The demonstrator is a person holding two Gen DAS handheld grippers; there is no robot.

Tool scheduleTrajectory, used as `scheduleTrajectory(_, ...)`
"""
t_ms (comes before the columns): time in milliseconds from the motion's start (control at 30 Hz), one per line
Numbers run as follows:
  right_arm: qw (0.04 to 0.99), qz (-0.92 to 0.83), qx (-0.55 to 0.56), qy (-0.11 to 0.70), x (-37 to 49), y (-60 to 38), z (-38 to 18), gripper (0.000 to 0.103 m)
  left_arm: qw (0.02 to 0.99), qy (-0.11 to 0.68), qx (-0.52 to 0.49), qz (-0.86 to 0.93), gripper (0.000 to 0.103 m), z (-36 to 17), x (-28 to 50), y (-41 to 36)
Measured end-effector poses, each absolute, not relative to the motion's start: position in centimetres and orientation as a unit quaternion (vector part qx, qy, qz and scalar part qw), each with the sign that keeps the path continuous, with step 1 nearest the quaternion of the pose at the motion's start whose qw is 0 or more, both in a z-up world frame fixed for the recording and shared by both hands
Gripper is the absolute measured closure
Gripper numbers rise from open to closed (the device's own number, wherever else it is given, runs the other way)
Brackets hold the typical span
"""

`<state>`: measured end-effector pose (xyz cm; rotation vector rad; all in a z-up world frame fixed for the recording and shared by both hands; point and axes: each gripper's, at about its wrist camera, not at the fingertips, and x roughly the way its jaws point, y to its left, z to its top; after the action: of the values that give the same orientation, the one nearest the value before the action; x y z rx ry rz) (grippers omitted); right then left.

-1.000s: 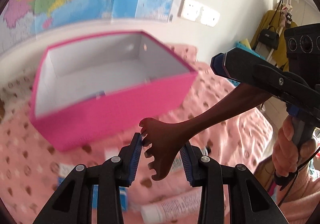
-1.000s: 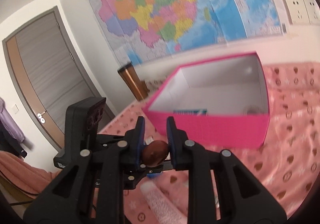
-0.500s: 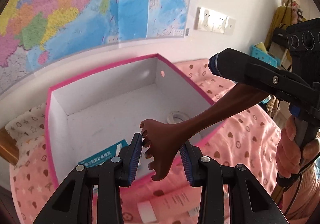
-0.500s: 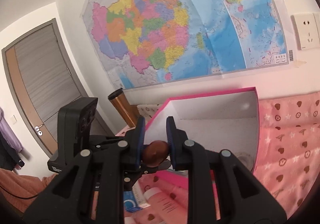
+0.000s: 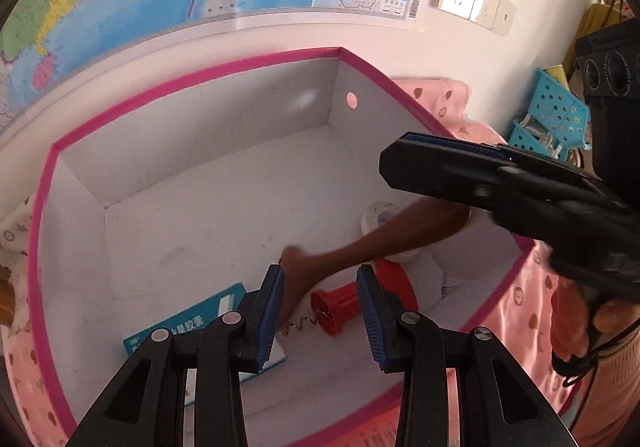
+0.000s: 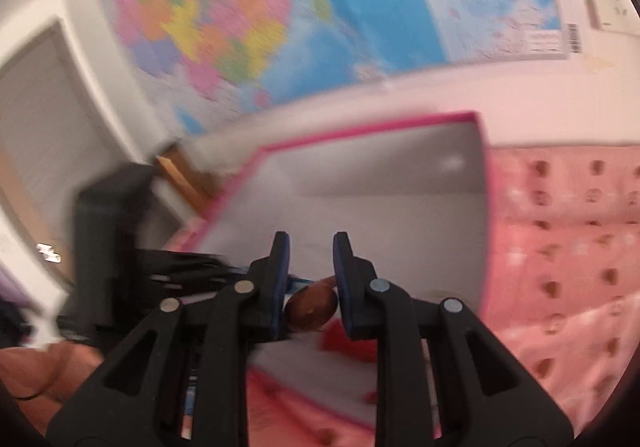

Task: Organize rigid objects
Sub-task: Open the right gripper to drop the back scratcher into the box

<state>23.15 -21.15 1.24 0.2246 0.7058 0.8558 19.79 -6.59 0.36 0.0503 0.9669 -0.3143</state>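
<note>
Item under transfer: a brown wooden back scratcher, a long stiff stick with a clawed head, held over the open pink box, which sits on the pink bedcover.
Left gripper: its blue pads stand either side of the clawed head; the head touches the left pad, while a gap shows at the right pad. Whether it truly pinches the wood cannot be told.
Right gripper: jaws clamped on the rounded butt end of the scratcher, which fills the gap between the pads.
Handling, as judged: light, rigid, smooth polished wood. It will not bend or crush, but its slick surface may slide or swivel in a single pinch. The thin claws look the weakest part.
Where to hold: the thick handle end and the flat neck behind the claws, one gripper at each end, so the stick stays level.
Box contents: a teal carton, a red plastic reel with a small wire curl, and a white roll by the right wall.
Hidden or unclear: the right wrist view is smeared by motion; the box floor there is barely legible. The scratcher's mid-shaft passes behind the right gripper's body. The box's near wall is cut off behind the left gripper.
</note>
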Motion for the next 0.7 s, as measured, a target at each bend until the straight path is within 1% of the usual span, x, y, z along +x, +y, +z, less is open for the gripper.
scheduleTrajectory(33, 0.855, 0.386, 0.087, 0.337, 23.2, -21.1, 1.0, 0.076, 0.874, 0.462, 0.024, -0.151, 0.065, 0.4, 19.7, -6.6)
scheduleTrajectory(67, 0.864, 0.365, 0.076, 0.339, 23.3, -21.2, 1.0, 0.072, 0.875, 0.459, 0.023, -0.152, 0.065, 0.4, 19.5, -6.6)
scheduleTrajectory(133, 0.875, 0.347, 0.075, 0.330, 23.1, -21.9, 1.2, 0.066, 0.881, 0.446, 0.024, -0.155, 0.065, 0.8, 18.8, -6.5)
scheduleTrajectory(300, 0.885, 0.345, 0.082, 0.301, 21.2, -23.8, 2.4, 0.066, 0.894, 0.417, 0.013, -0.163, 0.065, 2.0, 17.2, -5.6)
scheduleTrajectory(433, 0.886, 0.355, 0.078, 0.289, 19.1, -24.6, 3.1, 0.066, 0.909, 0.379, 0.001, -0.173, 0.064, 3.7, 14.6, -4.6)
scheduleTrajectory(567, 0.881, 0.370, 0.085, 0.283, 16.6, -25.3, 3.5, 0.066, 0.919, 0.347, -0.015, -0.188, 0.057, 5.1, 11.3, -3.2)
scheduleTrajectory(700, 0.874, 0.381, 0.094, 0.288, 14.3, -26.1, 2.9, 0.065, 0.923, 0.335, -0.019, -0.190, 0.057, 5.4, 8.6, -2.2)
